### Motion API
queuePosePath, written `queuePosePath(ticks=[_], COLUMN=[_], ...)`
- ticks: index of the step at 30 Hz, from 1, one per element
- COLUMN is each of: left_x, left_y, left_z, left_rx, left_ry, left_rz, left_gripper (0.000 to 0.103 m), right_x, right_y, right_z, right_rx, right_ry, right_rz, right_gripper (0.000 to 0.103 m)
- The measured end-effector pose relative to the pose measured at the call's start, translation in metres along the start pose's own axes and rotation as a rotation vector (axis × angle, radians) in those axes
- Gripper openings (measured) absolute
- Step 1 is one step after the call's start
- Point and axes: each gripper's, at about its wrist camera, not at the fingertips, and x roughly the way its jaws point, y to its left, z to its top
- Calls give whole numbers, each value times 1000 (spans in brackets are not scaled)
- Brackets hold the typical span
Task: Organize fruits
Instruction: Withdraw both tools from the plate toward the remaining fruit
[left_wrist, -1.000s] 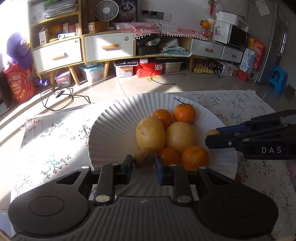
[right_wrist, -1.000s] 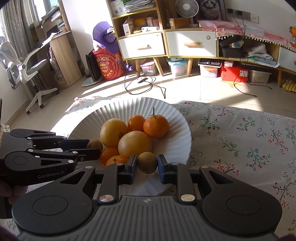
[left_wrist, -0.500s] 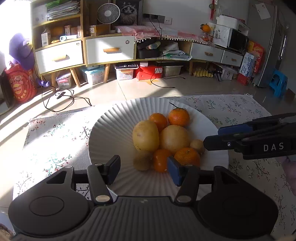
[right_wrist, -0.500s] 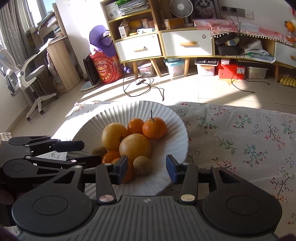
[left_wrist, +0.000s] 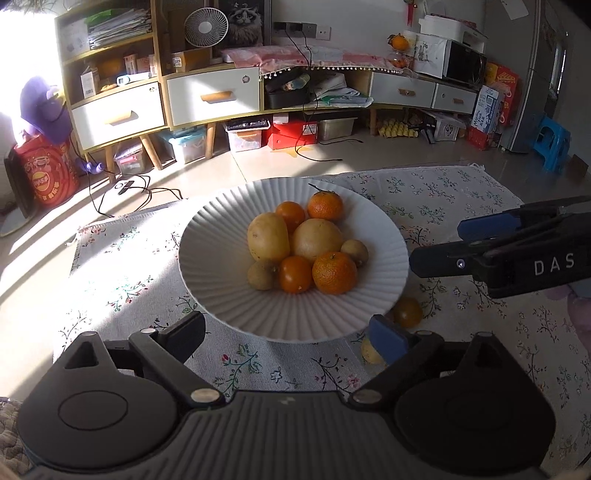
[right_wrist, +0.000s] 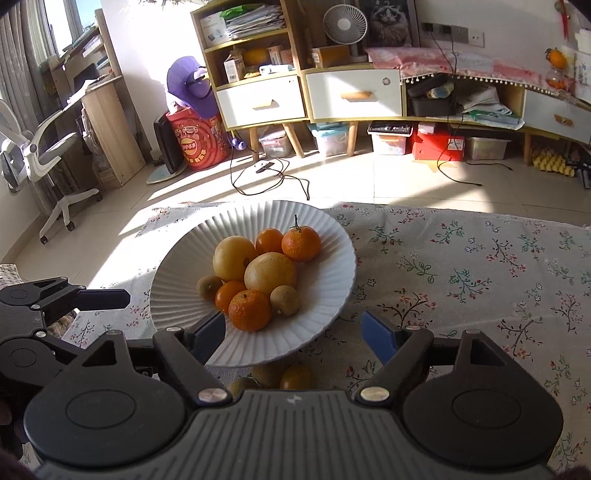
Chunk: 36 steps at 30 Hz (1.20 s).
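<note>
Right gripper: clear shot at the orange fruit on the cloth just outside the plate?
Probably yes. The orange fruit lies bare on the cloth beside the plate's rim, and the right gripper, jaws opening and empty, is just above.

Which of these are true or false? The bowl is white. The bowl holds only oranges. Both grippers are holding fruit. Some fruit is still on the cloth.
1. The bowl is white. True.
2. The bowl holds only oranges. False: yellow fruit and small brown fruit lie with the oranges.
3. Both grippers hold fruit. False: the left gripper and right gripper are opening, nothing between their jaws.
4. Fruit is still on the cloth. True: one orange fruit sits beside the bowl.
</note>
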Motion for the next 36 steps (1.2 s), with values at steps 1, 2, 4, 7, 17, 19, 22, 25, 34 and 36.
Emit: queuePosePath(ticks=[1,2,4,7,17,19,22,25,34,36], left_x=[-3,-6,-12,-17,-19,-20,-22,-21,-16,-17], left_y=[0,1,2,2,-2,-3,-7,-9,-4,-5], left_z=[-2,-5,-11,-22,-52,-55,-60,-65,-76,-77], left_rx=[2,3,-6,-28,-68,-65,-46,-38,-82,-78], left_ry=[-2,-3,-2,-7,-15,-24,-50,-63,-71,-77], left_rz=[6,9,17,25,20,17,8,1,-27,-32], left_gripper=[90,91,93,93,93,93,93,93,93,93], right_x=[-3,-5,-10,-18,-31,-32,-32,-32,-30,-29], right_y=[2,3,6,7,11,12,15,18,21,22], right_z=[-2,-4,-9,-17,-46,-51,-58,-69,-93,-96], right_rx=[-4,-6,-10,-10,-66,-83,-108,-138,-211,-230], right_ry=[2,3,2,-9,-60,-68,-74,-69,-50,-44], right_rz=[-2,-1,2,4,-18,-16,-12,-3,14,9], right_gripper=[84,86,90,94,99,99,100,100,100,100])
